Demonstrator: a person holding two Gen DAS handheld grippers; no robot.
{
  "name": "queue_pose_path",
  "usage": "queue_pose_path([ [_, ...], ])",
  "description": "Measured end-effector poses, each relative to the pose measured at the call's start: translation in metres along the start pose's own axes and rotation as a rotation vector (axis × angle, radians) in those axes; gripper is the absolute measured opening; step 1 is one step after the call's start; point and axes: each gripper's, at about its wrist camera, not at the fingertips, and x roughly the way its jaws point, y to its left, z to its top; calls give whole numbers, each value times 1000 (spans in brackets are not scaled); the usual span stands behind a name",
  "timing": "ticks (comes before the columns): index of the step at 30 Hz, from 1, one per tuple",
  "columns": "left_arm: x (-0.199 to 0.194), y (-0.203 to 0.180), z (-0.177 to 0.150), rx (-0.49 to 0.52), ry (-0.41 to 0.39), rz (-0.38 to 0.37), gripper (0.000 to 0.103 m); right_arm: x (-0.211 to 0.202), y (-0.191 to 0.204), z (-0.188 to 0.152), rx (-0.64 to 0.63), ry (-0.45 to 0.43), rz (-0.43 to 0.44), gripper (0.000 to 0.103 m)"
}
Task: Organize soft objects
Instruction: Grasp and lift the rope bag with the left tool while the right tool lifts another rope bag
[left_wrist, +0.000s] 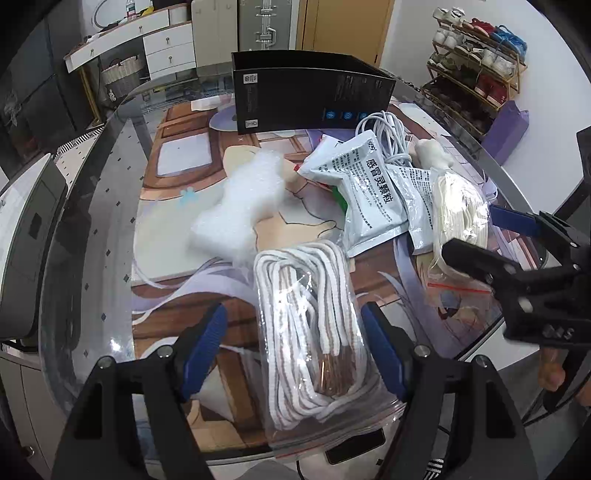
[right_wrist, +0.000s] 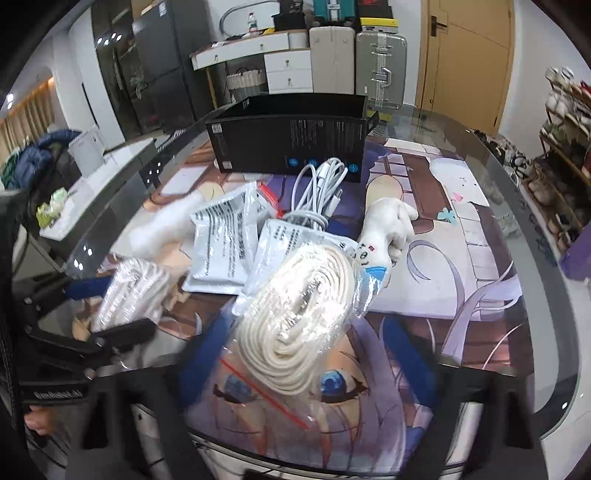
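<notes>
The left gripper (left_wrist: 295, 354) has its blue pads pressed against both sides of a clear bag of striped rope (left_wrist: 314, 325) at the near edge of the glass table (left_wrist: 92, 240). To its right, the right gripper (right_wrist: 299, 354) straddles a bag of cream cord (right_wrist: 295, 314); blur hides whether those pads touch it. Both bags are slick and loosely filled, so a grip on plastic alone could slide off, or drag the medicine packets (left_wrist: 365, 192) lying just behind toward the black box (left_wrist: 310, 92).
</notes>
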Motion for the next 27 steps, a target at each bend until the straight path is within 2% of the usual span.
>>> queue_pose_path([
  [2,0,0,0,3,-1,10,75,2,-3,-3,-10,14,9,66],
  [3,0,0,0,4,2,15,73,1,-4,-5,-12,17,21,58],
  [5,-2,-4,0,2,-3,21,61,-4,-7,-9,-34,19,41,46],
  [6,-3,-5,1,6,-8,16,46,-7,-8,-10,-53,15,41,40],
  [7,-5,-6,1,12,-10,10,44,-10,-8,-11,-71,9,38,38],
  [9,-7,-7,2,12,-13,-18,38,-14,-11,-11,-81,3,49,23],
  [12,-12,-9,4,27,-34,-15,36,-21,-13,-11,-98,-2,77,16],
  [15,-20,-12,7,41,-67,-2,36,-22,-13,-12,-89,9,90,16],
  [17,-22,-13,9,45,-80,11,36,-21,-13,-12,-73,9,75,20],
  [19,-21,-14,9,47,-86,24,36,-20,-12,-13,-59,4,64,35],
  [21,-16,-15,9,47,-74,17,36,-21,-12,-13,-34,-15,76,77],
  [22,-14,-15,9,42,-65,8,36,-23,-11,-13,-20,-33,77,83],
  [27,-13,-17,7,45,-59,1,36,-13,4,-11,-56,-32,32,85],
])
